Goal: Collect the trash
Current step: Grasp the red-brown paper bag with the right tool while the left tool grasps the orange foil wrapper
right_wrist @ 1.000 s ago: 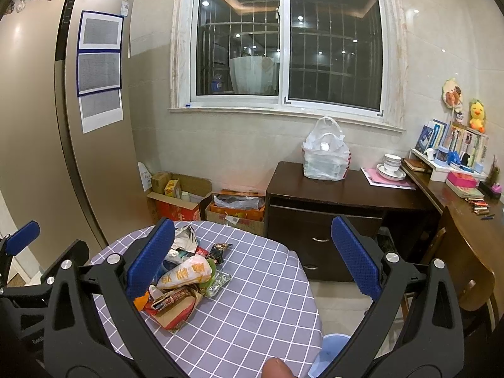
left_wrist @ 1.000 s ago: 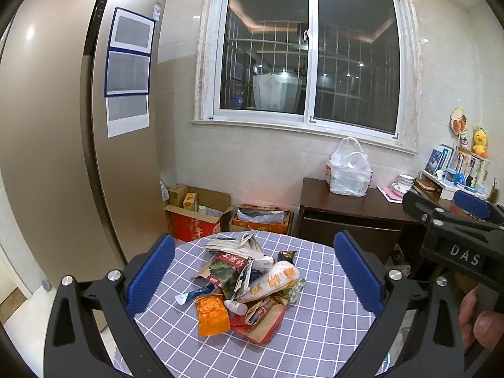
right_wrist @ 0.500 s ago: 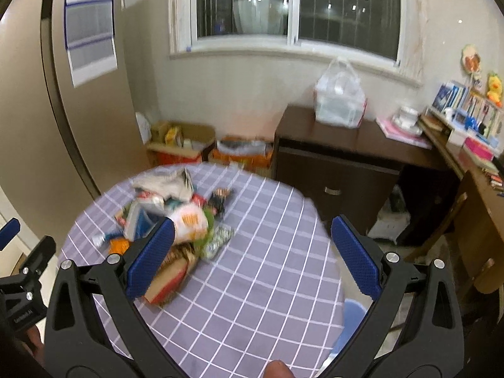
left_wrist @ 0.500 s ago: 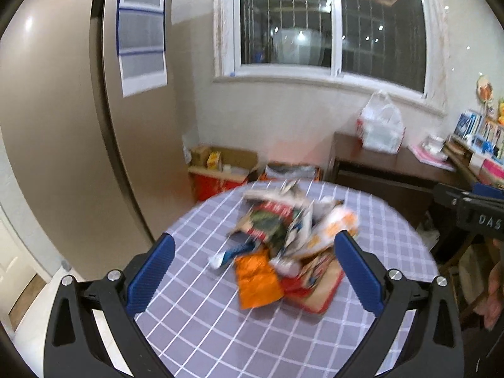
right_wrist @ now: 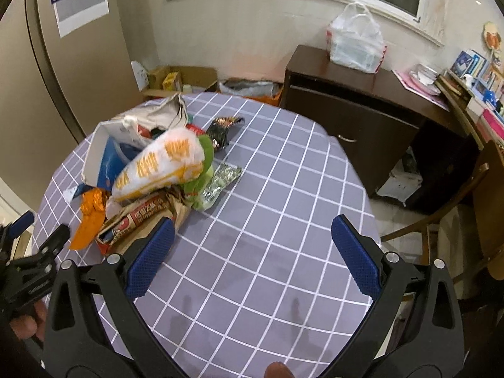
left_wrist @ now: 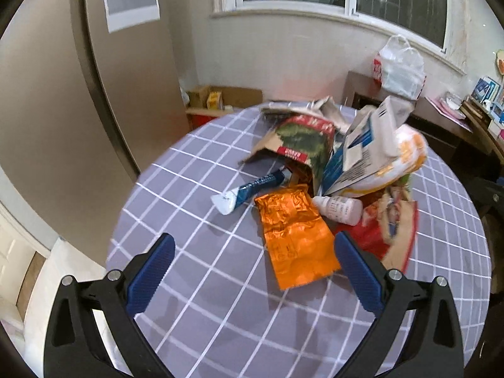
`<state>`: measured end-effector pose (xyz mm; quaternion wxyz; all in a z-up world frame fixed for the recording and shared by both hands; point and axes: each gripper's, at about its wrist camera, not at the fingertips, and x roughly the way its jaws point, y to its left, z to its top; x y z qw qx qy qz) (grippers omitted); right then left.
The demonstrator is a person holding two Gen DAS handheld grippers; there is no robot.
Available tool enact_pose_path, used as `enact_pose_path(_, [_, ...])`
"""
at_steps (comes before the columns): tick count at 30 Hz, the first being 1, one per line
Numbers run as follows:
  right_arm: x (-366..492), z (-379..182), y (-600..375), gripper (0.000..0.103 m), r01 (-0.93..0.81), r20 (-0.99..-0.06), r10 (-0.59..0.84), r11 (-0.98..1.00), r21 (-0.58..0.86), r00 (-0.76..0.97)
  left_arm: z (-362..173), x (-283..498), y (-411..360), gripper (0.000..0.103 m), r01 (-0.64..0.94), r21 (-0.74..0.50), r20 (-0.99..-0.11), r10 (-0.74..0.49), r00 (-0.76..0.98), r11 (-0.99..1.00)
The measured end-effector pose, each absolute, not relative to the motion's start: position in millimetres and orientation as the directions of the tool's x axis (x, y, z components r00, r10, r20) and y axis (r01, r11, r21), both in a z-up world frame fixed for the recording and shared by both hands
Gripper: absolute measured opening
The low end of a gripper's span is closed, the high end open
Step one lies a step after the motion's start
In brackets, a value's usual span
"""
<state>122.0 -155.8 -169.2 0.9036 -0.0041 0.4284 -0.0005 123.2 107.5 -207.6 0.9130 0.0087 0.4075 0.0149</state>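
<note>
Left tongs [left_wrist: 250, 253]: spread wide, gripping nothing, blue pads hovering above the near edge of the worktop [left_wrist: 195, 308].

Right tongs [right_wrist: 252, 242]: likewise spread wide and empty, above bare checked cloth. Left-hand tool visible at 8 o'clock in the right wrist view.

Worktop: round, covered by a purple cloth with a white grid.

Trash pile [left_wrist: 334, 173]: heaped on the worktop. At 12 to 1 o'clock from the left tongs; at 10 to 11 o'clock from the right tongs [right_wrist: 151, 170].

Pile contents, near to far, left wrist view:
- Orange foil wrapper [left_wrist: 294, 230], flat on the cloth, nearest item, lower end between the pads of the left tongs.
- Small white bottle [left_wrist: 338, 209], lying on its side, touching the wrapper's upper right corner.
- Red and brown packaging [left_wrist: 393, 230], at 3 o'clock of the bottle; blurred.
- Blue and white tube [left_wrist: 249, 190], lying at 10 o'clock of the wrapper.
- Green and red carton [left_wrist: 299, 146], torn open, behind the tube.
- White and blue box [left_wrist: 365, 145], tilted, resting against a white and orange bag [left_wrist: 406, 157].
- Crumpled paper [left_wrist: 302, 108] at the far rim.

Right wrist view only: silver foil sachet [right_wrist: 222, 179] and dark wrapper [right_wrist: 223, 129], at the pile's 3 o'clock side.

Beyond the worktop: cardboard boxes [right_wrist: 179, 78] on the floor, dark wooden cabinet [right_wrist: 356, 107] carrying a white plastic bag [right_wrist: 356, 41], window above.
</note>
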Motion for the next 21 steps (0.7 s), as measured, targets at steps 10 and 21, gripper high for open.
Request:
enact_pose_path(10, [133.0, -182.1, -130.7, 0.098, -0.108, -0.793, 0.153, 0.988, 0.11, 0.59, -230.1, 168.4, 102.5, 0.094, -0.009, 0.007, -0.77, 0.011, 0.638, 1.0])
enact_pose_path(21, [161.3, -210.0, -63.8, 0.063, -0.237, -0.812, 0.313, 0.946, 0.221, 0.492, -249.2, 165.5, 113.9, 0.074, -0.012, -0.003, -0.798, 0.005, 0.603, 1.0])
